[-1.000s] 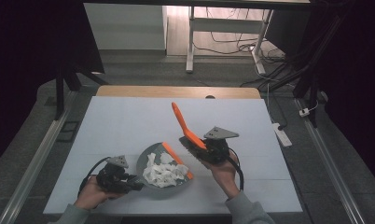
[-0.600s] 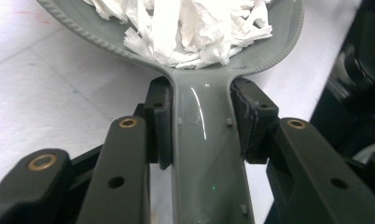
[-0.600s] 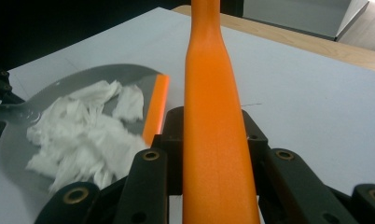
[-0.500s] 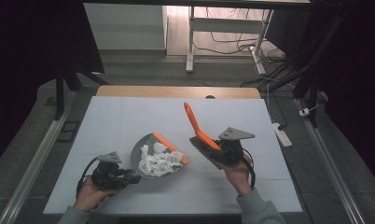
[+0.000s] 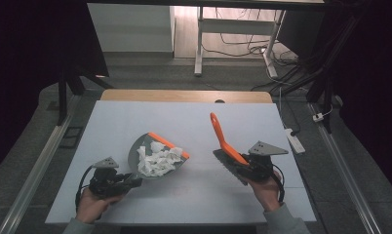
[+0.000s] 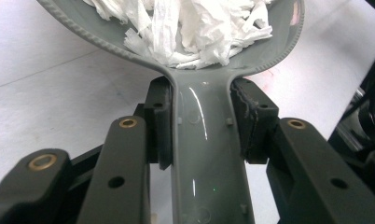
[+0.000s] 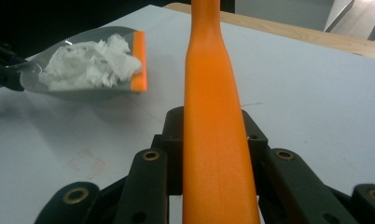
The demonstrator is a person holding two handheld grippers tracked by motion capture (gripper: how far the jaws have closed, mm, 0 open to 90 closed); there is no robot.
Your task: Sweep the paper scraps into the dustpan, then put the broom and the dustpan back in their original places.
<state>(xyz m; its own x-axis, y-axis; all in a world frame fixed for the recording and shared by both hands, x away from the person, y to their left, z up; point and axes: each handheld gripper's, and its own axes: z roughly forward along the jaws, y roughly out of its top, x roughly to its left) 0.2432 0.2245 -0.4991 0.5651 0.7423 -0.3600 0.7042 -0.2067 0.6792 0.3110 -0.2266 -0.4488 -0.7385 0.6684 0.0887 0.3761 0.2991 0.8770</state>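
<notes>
A: High view first. What sits low in the frame?

B: A white table (image 5: 184, 122) takes up the middle. At lower left, the person's left hand (image 5: 89, 204) holds the left gripper (image 5: 128, 181), and its jaws are clamped on the handle of a grey dustpan (image 5: 157, 156). The pan lies left of centre, its orange lip facing the upper right.

A: What is in the pan?

B: A heap of crumpled white paper (image 5: 157, 160), piled against the pan's back wall and reaching toward the orange lip.

A: Does the left gripper view confirm the hold?

B: Yes. The grey handle runs up the middle of the frame between the two black jaws, both pressed against its sides. The pan's rim and the paper (image 6: 195, 28) fill the upper part, with the table underneath.

A: And the lower right of the high view?

B: The right hand (image 5: 264, 187) holds the right gripper (image 5: 243, 163), grasping an orange-handled brush (image 5: 221, 136). The handle slants toward the upper left of the frame and its tip is lifted off the table. The dark bristle head is just left of the gripper.

A: What does the right gripper view give?

B: The orange handle (image 7: 213, 116) rises straight up the centre, squeezed between the jaws. The dustpan (image 7: 83, 88) with paper lies at upper left, well apart from the brush, its orange lip facing right.
</notes>
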